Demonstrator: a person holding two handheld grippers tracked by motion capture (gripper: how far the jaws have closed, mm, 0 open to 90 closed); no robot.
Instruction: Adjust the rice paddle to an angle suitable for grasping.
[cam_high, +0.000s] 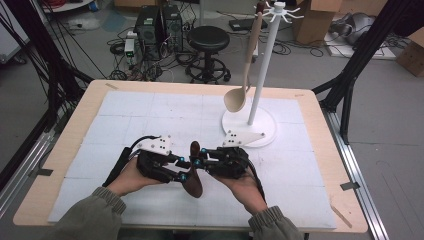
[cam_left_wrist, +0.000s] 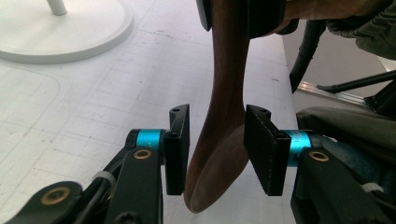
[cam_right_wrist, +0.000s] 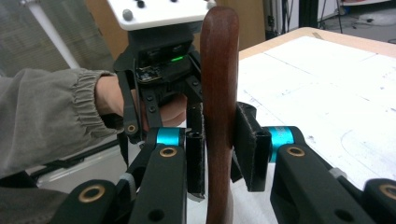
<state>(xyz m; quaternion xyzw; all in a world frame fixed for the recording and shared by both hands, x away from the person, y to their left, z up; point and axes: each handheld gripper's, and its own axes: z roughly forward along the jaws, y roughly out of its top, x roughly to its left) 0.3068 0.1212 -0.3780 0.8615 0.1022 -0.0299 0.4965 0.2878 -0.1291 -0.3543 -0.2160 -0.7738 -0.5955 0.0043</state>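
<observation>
Item: dark wooden spoon, held off the table between the two grippers, handle up, bowl down and toward the person.
Right gripper: jaws closed on the spoon's handle, pads pressing both sides; carries the spoon.
Left gripper: jaws parted around the spoon's neck just above the bowl; a gap shows between each pad and the wood, so no grip there.
Stand: white rack on a round base at the far right of the mat, hooks at the top.
Already hung: pale wooden spoon, hanging by its handle end from a hook, bowl down beside the pole.
Done, by judgement: one spoon on the rack; the dark one lifted and passed to the right gripper.
Left to do, by judgement: draw the left gripper clear, carry the dark spoon to the rack, hook it on a free arm.
Caution: the handle's hanging hole cannot be made out.
</observation>
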